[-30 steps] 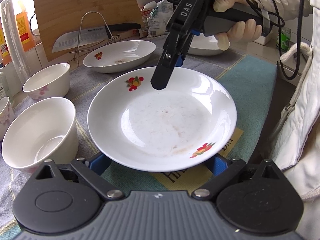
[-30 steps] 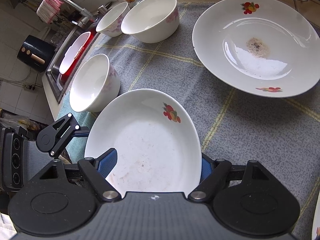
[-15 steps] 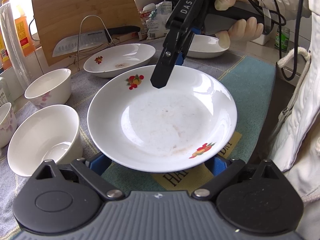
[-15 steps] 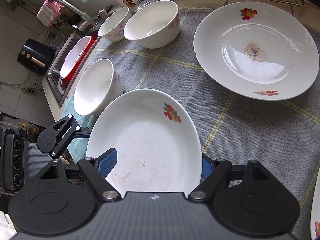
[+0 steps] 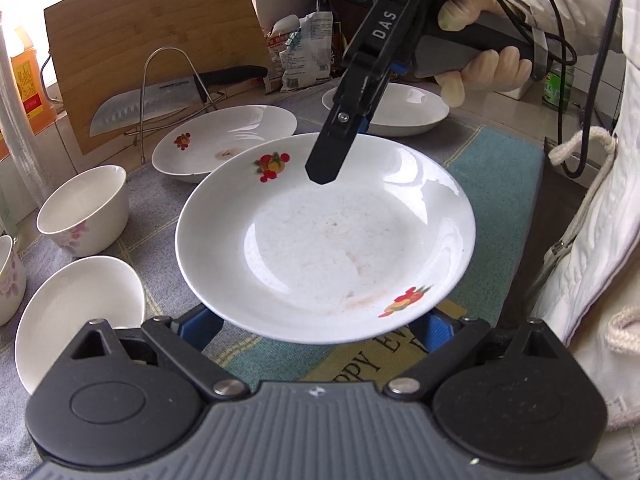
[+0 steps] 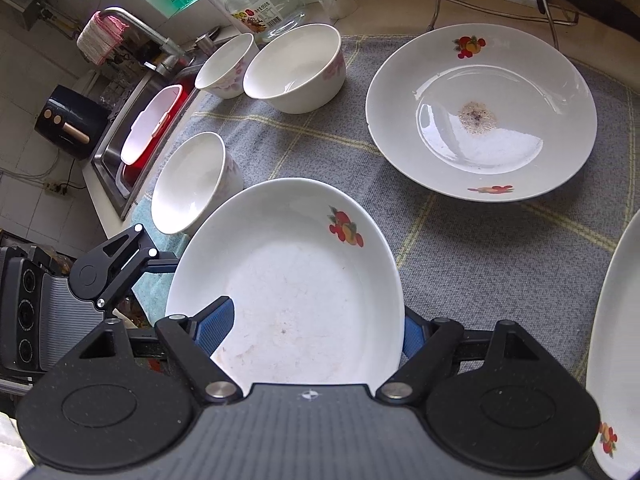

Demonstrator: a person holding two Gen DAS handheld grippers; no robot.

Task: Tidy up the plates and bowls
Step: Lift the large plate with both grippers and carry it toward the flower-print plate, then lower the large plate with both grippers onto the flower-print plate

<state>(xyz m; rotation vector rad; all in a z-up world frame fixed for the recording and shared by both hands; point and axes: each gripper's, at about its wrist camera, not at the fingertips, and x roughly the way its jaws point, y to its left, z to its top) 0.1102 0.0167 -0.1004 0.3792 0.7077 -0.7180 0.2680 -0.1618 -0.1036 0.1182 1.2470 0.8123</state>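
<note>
A white plate with fruit prints point(image 5: 320, 240) hangs above the mat, also in the right wrist view point(image 6: 296, 280). My right gripper point(image 5: 332, 156) is shut on its far rim, one finger over the plate and one under. My left gripper point(image 5: 320, 328) stands wide open beneath the near rim; its blue pads show either side and do not grip. It shows at the left in the right wrist view point(image 6: 120, 260). A second plate with a dark stain point(image 6: 480, 112) and a third plate point(image 5: 392, 108) lie on the mat. Three white bowls point(image 6: 192, 180) point(image 6: 296, 68) point(image 6: 228, 64) stand at the left.
A grey checked mat point(image 6: 460, 248) covers the counter. A sink with a red basin point(image 6: 152, 120) lies past the bowls. A cutting board point(image 5: 152, 48), a knife on a wire rack point(image 5: 160, 96), a glass jar point(image 6: 264, 0) and bottles line the back. The person's coat point(image 5: 600, 220) is at the right.
The held plate has risen off the mat and moved toward the back. The bowls have slid lower in the left wrist view. Both grippers keep their jaw positions.
</note>
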